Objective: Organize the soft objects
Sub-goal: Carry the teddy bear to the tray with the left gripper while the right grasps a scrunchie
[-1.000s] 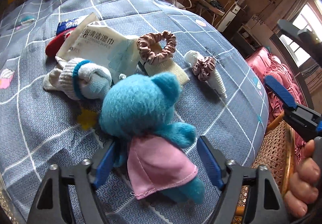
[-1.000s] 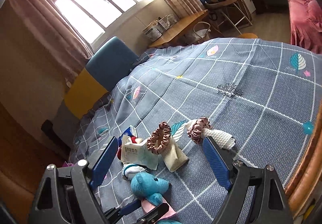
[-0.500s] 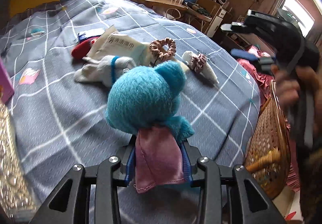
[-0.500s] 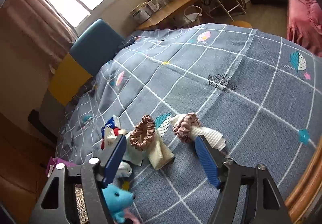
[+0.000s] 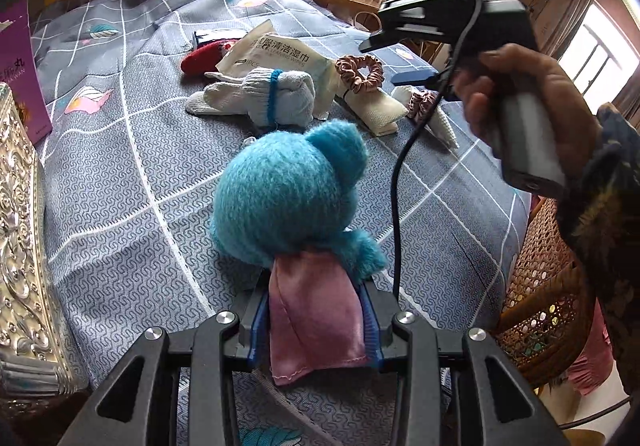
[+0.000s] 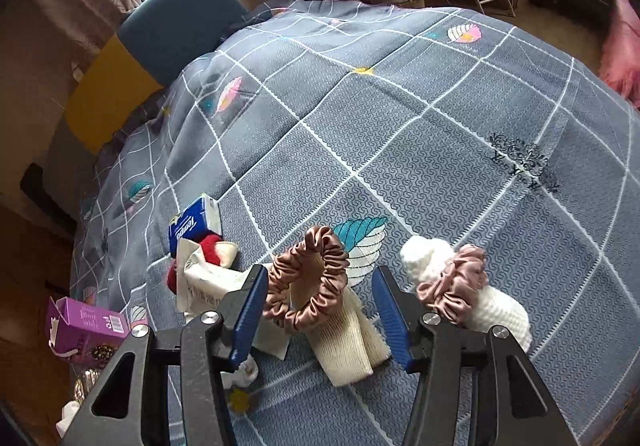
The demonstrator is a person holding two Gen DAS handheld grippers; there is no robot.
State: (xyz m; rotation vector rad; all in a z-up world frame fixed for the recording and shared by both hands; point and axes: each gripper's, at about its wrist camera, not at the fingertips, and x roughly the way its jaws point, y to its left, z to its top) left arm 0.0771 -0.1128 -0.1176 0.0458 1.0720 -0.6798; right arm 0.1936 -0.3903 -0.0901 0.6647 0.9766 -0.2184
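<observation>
My left gripper (image 5: 316,320) is shut on the pink skirt of a blue plush toy (image 5: 286,197) and holds it just above the grey checked bedspread (image 5: 120,181). My right gripper (image 6: 320,306) is open, its blue pads on either side of a brown scrunchie (image 6: 308,278) that lies on a cream cloth roll (image 6: 344,346). A second, pink scrunchie (image 6: 454,290) sits on a white knitted roll (image 6: 496,310) just to the right. The right gripper also shows in the left wrist view (image 5: 416,75), above those items.
White gloves with a blue band (image 5: 272,97), a wet-wipes packet (image 5: 280,57), a red sock (image 5: 200,55) and a blue tissue pack (image 6: 190,224) lie together. A silver patterned box (image 5: 20,246) and purple carton (image 6: 86,322) stand left; a wicker basket (image 5: 540,310) right.
The left gripper closed on the plush toy's skirt and lifted it back toward me. The right gripper came down over the brown scrunchie, still open.
</observation>
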